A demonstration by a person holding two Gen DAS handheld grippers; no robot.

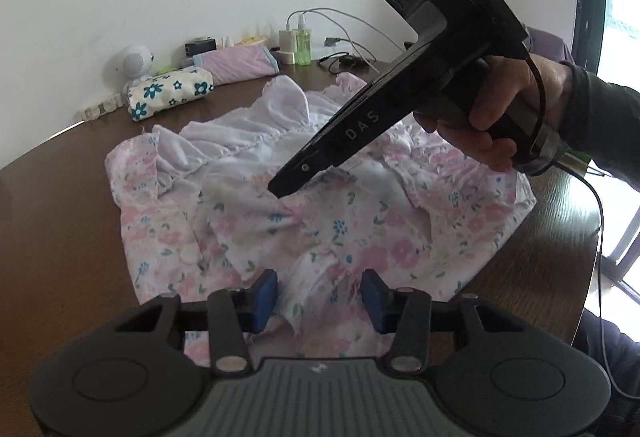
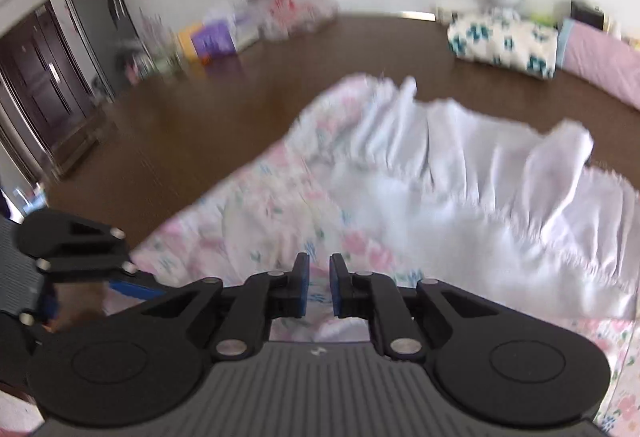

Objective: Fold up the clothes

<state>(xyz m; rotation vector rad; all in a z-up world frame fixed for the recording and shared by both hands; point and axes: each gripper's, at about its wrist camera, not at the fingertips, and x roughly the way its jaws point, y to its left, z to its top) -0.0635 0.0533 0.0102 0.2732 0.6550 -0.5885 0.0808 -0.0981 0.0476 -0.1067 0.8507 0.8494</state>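
Observation:
A pink and white floral garment (image 1: 320, 213) lies crumpled on the brown table (image 1: 60, 221), its white lining turned up at the far side. My left gripper (image 1: 319, 293) is open, its blue pads either side of a fold at the garment's near edge. My right gripper (image 1: 280, 193), held in a hand, points down at the garment's middle, where the cloth puckers at its tip. In the right wrist view the right gripper (image 2: 319, 287) has its pads close together with a narrow gap, floral cloth (image 2: 280, 205) beneath; I cannot tell if cloth is pinched. That view is blurred.
Along the far wall stand a folded blue-flowered cloth (image 1: 170, 91), a folded pink cloth (image 1: 238, 63), a white round device (image 1: 130, 63), a green bottle (image 1: 303, 43) and chargers with cables (image 1: 344, 53). A cable hangs off the table's right edge (image 1: 598, 221). Boxes and bags sit at the far left (image 2: 224, 33).

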